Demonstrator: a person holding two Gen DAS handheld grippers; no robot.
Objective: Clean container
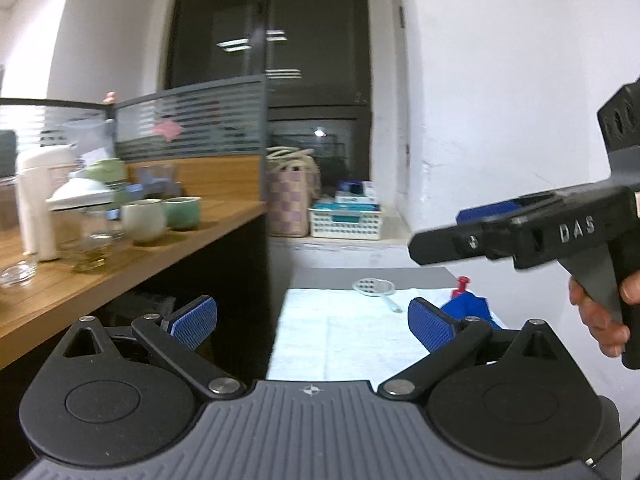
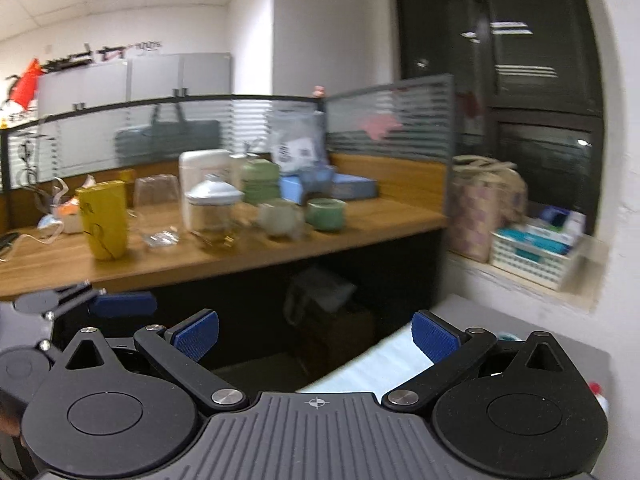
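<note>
Two grippers were up in the air, and both held nothing. The left gripper (image 1: 312, 320) had its blue pads spread wide, and the right gripper (image 2: 316, 334) was spread wide too. In the left view, a hand (image 1: 604, 312) held the handle of the right gripper out to the side. Down below sat a small gray table (image 1: 372, 276) with a white towel (image 1: 340, 332) laid on it. On the towel's far end lay a small clear thing with a handle (image 1: 374, 286), maybe a strainer or a little scoop; it was too blurry to tell. Beside it lay a blue cloth (image 1: 468, 306) and something with a red top (image 1: 462, 282). I could not tell for sure which thing was the container to clean. It might have been that clear thing, or one of the cups and jars on the wooden desk (image 2: 280, 248). One glass jar with a white lid (image 2: 210, 210) stood there, near a green cup (image 2: 326, 212). Glass like that was likely hard, slippery and easy to break, so a soft squeeze around its sides would be safest. The cloth looked soft and light, easy to pinch anywhere.
</note>
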